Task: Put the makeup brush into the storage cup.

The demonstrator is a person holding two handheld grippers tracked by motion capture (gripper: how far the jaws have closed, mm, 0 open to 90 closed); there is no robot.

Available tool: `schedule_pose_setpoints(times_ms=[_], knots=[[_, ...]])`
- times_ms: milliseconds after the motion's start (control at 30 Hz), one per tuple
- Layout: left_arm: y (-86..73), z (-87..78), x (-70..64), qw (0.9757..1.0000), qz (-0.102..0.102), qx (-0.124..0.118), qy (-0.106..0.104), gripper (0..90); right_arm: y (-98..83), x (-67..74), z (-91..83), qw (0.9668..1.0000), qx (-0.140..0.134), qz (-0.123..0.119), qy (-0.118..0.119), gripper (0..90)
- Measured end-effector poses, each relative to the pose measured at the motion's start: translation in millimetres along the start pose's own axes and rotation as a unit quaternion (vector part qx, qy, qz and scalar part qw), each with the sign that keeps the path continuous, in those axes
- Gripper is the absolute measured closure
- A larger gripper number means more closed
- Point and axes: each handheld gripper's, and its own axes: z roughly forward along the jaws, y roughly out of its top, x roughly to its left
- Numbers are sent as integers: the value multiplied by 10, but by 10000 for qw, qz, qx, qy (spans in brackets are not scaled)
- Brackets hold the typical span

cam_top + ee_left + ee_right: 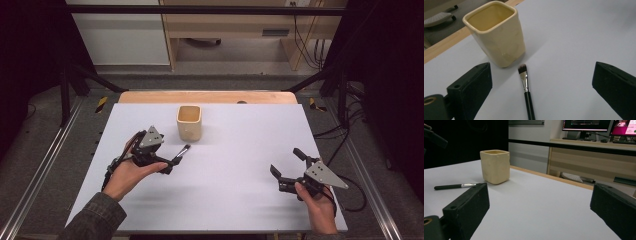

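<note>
Left gripper (541,85) gapes wide over the brush (526,92), apparently lying flat (bristles near the cup (496,35)). Right gripper (290,167) open, holding nothing.

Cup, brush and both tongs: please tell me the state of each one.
cup: upright on the table, nothing seen inside.
brush: flat on the table, bristles toward the cup, not touching it, ungripped.
left tongs: open, jaws on either side of the brush.
right tongs: open, holding nothing.
</note>
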Motion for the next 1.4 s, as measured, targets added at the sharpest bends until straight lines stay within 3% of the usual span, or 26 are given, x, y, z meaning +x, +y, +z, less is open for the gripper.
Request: schedule_pose_setpoints(times_ms=[400,767,1400], knots=[[-49,122,85,9980,-46,630,6,29,-6,6,4,10000,27,-1,-9,27],[-11,171,103,9973,2,730,50,29,-9,-3,-1,10000,35,-1,-17,26],[33,403,92,9925,46,1220,79,33,-5,-10,-7,10000,4,21,-33,26]])
